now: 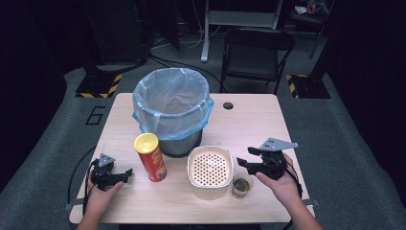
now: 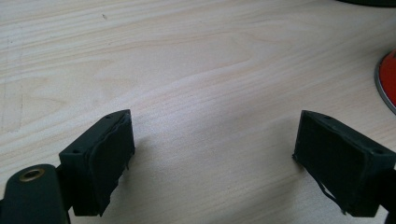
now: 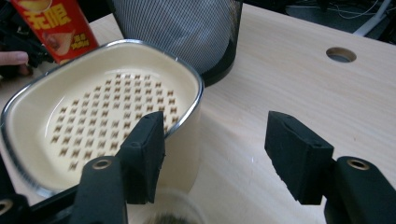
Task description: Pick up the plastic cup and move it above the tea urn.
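Observation:
A red crisp can with a yellow lid [image 1: 150, 156] stands upright on the wooden table [image 1: 249, 124]. To its right sits a cream basket with a perforated bottom [image 1: 208, 170] [image 3: 100, 105], and a small clear cup with brown contents [image 1: 241, 186] is beside it. My left gripper [image 1: 128, 174] [image 2: 212, 161] rests low at the front left, open over bare wood, with the can's base [image 2: 388, 79] at its right. My right gripper [image 1: 245, 158] [image 3: 215, 156] is open just right of the basket, above the cup, holding nothing.
A black mesh bin with a pale blue liner [image 1: 171, 108] [image 3: 180, 28] stands behind the can and basket. A cable hole [image 1: 228, 105] [image 3: 341, 54] lies in the table's far right part. A folding chair [image 1: 256, 52] stands beyond the table.

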`<state>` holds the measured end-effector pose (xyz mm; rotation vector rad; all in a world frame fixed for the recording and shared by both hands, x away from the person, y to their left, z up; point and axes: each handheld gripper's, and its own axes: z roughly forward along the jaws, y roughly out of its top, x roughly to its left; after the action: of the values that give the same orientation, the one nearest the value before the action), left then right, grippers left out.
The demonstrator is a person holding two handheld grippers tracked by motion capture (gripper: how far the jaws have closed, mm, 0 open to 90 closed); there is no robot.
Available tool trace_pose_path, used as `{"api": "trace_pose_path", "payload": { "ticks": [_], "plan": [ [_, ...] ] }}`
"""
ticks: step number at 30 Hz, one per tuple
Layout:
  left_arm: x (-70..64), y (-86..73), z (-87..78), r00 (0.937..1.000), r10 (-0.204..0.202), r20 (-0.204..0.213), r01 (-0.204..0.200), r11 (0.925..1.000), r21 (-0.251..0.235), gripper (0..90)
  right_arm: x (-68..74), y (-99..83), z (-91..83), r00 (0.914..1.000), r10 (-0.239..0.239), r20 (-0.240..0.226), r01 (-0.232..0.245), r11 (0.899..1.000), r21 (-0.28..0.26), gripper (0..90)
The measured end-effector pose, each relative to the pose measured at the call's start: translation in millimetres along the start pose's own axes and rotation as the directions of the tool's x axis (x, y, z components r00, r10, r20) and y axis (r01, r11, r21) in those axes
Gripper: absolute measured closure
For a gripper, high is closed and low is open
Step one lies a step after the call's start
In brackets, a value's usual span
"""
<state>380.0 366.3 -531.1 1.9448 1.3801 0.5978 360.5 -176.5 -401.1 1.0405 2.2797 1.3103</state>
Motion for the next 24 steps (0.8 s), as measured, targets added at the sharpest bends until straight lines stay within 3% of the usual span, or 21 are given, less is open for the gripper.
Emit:
{"api": "trace_pose_path", "payload": {
  "ticks": [6,13,17,24],
  "plan": [
    [-0.1,0.1,0.0,1.0,-0.001,-0.002,0.001,1.0,0.001,11.7,11.7,-30.8,-10.6,0.9999,0.011,-0.012,-0.01,1.0,0.014,31.6],
    [-0.4,0.1,0.1,1.0,-0.003,-0.003,0.003,1.0,0.001,11.7,18.5,-53.4,-9.1,0.9993,0.03,-0.021,-0.029,0.999,0.033,29.2],
    [-0.3,0.1,0.1,1.0,-0.003,-0.003,0.003,1.0,0.001,11.7,22.4,-63.2,-6.2,0.999,0.033,-0.031,-0.032,0.998,0.047,28.2],
    [-0.3,0.1,0.1,1.0,-0.003,-0.003,0.003,1.0,0.001,11.7,23.5,-70.6,-5.5,0.999,0.046,-0.001,-0.046,0.999,0.017,21.7]
  ]
}}
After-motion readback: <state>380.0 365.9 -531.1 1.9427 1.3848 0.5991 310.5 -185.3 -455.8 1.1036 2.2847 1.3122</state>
